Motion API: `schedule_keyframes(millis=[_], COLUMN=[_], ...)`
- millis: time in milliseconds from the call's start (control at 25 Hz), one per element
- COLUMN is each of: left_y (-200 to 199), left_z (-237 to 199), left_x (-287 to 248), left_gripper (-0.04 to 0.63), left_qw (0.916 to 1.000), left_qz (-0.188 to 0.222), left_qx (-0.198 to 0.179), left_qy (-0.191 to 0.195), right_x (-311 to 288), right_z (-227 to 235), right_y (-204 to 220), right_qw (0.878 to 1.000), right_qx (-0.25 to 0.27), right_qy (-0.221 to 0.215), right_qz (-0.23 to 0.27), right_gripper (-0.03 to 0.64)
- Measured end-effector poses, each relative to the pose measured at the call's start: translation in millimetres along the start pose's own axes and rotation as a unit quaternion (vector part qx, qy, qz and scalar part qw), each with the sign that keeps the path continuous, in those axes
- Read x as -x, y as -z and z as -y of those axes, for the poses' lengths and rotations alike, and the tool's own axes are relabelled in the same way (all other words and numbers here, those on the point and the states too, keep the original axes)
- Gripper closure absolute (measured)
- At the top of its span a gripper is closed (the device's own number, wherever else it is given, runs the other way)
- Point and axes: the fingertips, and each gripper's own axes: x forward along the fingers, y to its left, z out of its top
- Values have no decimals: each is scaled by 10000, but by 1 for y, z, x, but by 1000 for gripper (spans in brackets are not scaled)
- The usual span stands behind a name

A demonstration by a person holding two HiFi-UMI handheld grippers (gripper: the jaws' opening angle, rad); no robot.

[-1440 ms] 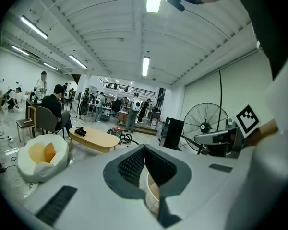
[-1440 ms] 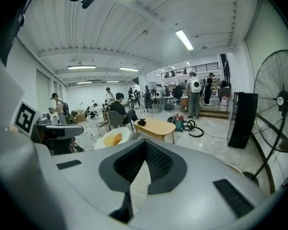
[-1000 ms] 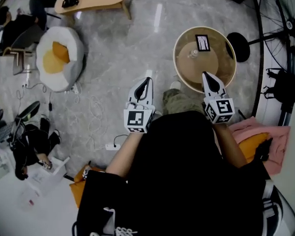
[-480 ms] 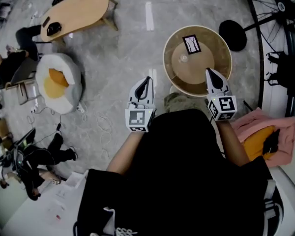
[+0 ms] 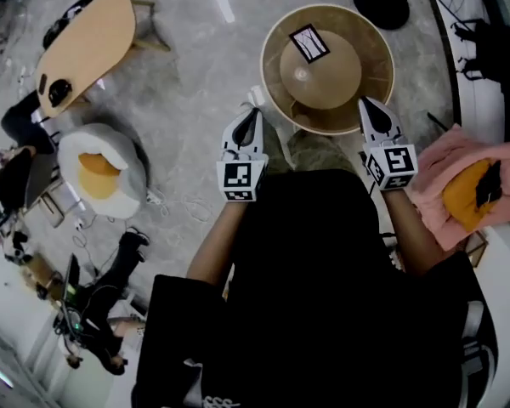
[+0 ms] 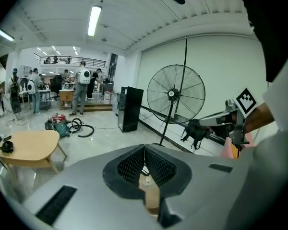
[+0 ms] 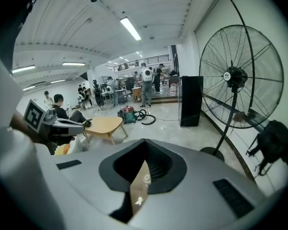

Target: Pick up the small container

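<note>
A person stands over a round, pale wooden table (image 5: 361,79) with a raised rim, holding a gripper in each hand. The task's thing, a small clear container with a light cap (image 5: 302,75), stands upright near the middle of the table. A black-and-white marker card (image 5: 309,43) lies just beyond it.

The left gripper (image 5: 253,114) is clenched and empty, its tip just beside the near-left rim. The right gripper (image 5: 365,104) also looks clenched on nothing, its tip over the near-right rim. Each gripper's own view shows the container ahead, well apart from the jaws.

This looks like the approach step; nothing is grasped yet. The next move likely calls for one gripper to spread its jaws, reach in over the rim and straddle the container without tipping it.

A second ago the table sat further right and the left gripper was well clear of it. Both grippers have since come up to its near edge.
</note>
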Motion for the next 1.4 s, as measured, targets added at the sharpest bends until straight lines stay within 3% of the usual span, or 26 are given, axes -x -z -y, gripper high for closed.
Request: schedule_keyframes(millis=[240, 360, 560, 880, 1120, 1160, 1280, 1400], left_y=[40, 61, 120, 219, 282, 289, 301, 315], left_z=[3, -19, -41, -10, 10, 14, 28, 44], left_x=[-84, -131, -197, -264, -303, -311, -329, -336], left_gripper=[574, 574, 574, 574, 571, 560, 411, 308], left_qw=[9912, 9894, 9878, 9780, 9697, 9689, 9626, 9530], left_qz=[-440, -465, -517, -548, -636, -622, -548, -538], left_qx=[-408, -630, -677, -725, -988, -976, -947, -1181], left_qy=[1183, 1223, 1306, 1876, 2143, 2189, 2479, 2737], right_x=[-26, -49, -103, -152, -162, -163, -164, -164], right_z=[8, 6, 9, 49, 57, 59, 62, 66], right_y=[30, 52, 108, 186, 241, 251, 275, 292], right_qw=[9968, 9954, 9940, 9870, 9842, 9837, 9833, 9826], right_qx=[-580, -631, -835, -1386, -1552, -1569, -1570, -1586], right_qy=[530, 680, 599, 669, 633, 618, 568, 545], right_qz=[-173, -235, -386, -457, -576, -621, -721, -792], right_gripper=[603, 603, 603, 603, 603, 603, 603, 603])
